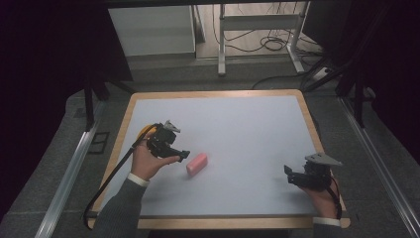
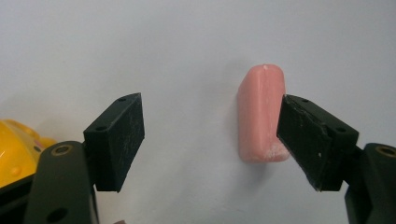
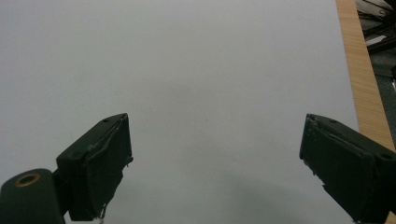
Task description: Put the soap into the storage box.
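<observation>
Two grippers were in your hands over the white table top (image 1: 247,129), which has a wooden rim. Your left gripper (image 1: 174,151) sat at the left side of the table, its jaws spread wide and pointed toward the middle. A pink soap bar (image 1: 196,163) lay flat on the white surface just beyond those jaws. In the left gripper view the soap bar (image 2: 259,114) lay between the jaws but far off centre, right against the right-hand jaw, whose tip overlapped its edge; whether they touched, you could not tell from that view. The other jaw stood well apart from it. A yellow part (image 2: 16,149) of the gripper showed at the lower left.

Your right gripper (image 1: 293,173) was held near the table's right front corner, well apart from the soap. Its jaws were also spread wide, with bare white surface between them.
</observation>
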Demonstrator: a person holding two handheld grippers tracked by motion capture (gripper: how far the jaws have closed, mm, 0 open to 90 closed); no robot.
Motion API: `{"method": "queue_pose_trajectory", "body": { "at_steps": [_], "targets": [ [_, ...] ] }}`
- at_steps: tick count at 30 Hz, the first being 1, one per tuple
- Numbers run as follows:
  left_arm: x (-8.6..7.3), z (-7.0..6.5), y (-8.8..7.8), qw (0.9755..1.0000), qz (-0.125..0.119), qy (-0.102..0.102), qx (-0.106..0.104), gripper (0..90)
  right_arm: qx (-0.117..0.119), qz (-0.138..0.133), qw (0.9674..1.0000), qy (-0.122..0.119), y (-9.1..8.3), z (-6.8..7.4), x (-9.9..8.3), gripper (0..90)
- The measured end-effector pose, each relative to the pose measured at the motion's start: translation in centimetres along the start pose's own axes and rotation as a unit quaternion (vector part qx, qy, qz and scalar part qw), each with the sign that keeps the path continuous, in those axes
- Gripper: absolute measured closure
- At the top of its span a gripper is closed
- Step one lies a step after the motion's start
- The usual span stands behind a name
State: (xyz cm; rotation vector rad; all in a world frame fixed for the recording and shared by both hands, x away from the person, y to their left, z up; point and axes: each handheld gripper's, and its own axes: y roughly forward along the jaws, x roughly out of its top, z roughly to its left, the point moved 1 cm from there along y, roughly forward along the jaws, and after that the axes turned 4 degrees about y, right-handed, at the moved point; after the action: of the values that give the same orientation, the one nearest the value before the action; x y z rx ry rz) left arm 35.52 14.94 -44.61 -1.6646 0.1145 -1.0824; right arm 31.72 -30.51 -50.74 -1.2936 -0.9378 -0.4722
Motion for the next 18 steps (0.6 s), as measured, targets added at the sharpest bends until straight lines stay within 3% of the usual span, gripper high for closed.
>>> {"method": "queue_pose_trajectory", "body": {
  "at_steps": [18],
  "targets": [
    [3.1, -0.7, 2.0, 0.9992, 0.03, 0.025, -0.007, 23.7, -0.002, 0.001, 1.0, 0.001, 0.1, -0.1, -0.1, 8.9]
  ]
}}
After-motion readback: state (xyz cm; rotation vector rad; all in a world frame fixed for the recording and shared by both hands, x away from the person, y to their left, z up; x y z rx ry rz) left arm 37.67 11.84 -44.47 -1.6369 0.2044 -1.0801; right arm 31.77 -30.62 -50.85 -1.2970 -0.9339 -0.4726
